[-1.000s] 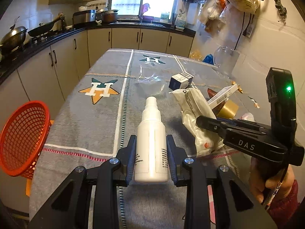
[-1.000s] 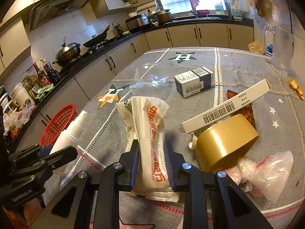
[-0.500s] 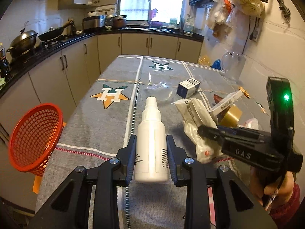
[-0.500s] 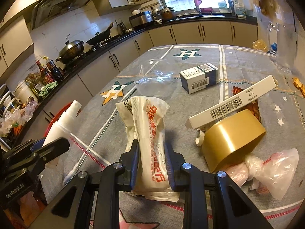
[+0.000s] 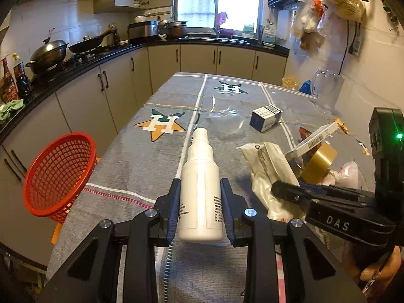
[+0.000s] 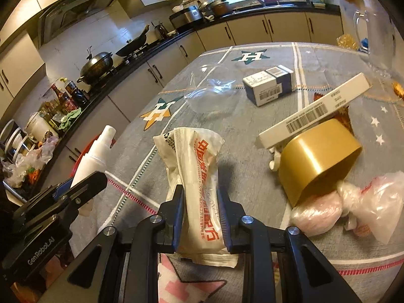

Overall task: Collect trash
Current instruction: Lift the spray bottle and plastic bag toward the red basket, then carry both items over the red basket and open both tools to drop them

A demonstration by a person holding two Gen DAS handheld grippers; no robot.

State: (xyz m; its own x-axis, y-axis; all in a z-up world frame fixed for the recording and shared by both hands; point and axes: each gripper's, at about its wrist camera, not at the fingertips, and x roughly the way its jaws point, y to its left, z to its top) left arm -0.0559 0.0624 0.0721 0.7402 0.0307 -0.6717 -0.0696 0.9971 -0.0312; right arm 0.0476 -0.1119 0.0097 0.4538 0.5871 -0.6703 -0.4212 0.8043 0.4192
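My left gripper (image 5: 200, 189) is shut on a white spray bottle (image 5: 200, 189), which points away from me above the near end of the table (image 5: 141, 161). The same bottle (image 6: 94, 154) shows at the left of the right wrist view. My right gripper (image 6: 199, 197) is shut on a white packet with red print (image 6: 195, 166), lifted over the cloth; that packet (image 5: 267, 166) and the right gripper's black body also show at the right of the left wrist view. A red mesh basket (image 5: 58, 174) stands off the table's left edge, below the bottle's level.
On the table lie a gold tape roll (image 6: 318, 159), a long white barcode box (image 6: 315, 111), a blue-and-white carton (image 6: 270, 84), clear plastic wrap (image 6: 209, 93) and a knotted plastic bag (image 6: 353, 202). Kitchen cabinets (image 5: 101, 93) run along the left. A clear jug (image 5: 325, 91) stands at the far right.
The left wrist view has tilted and swung so the red basket sits more to the right and the far kitchen shows more. Both grips are unchanged.
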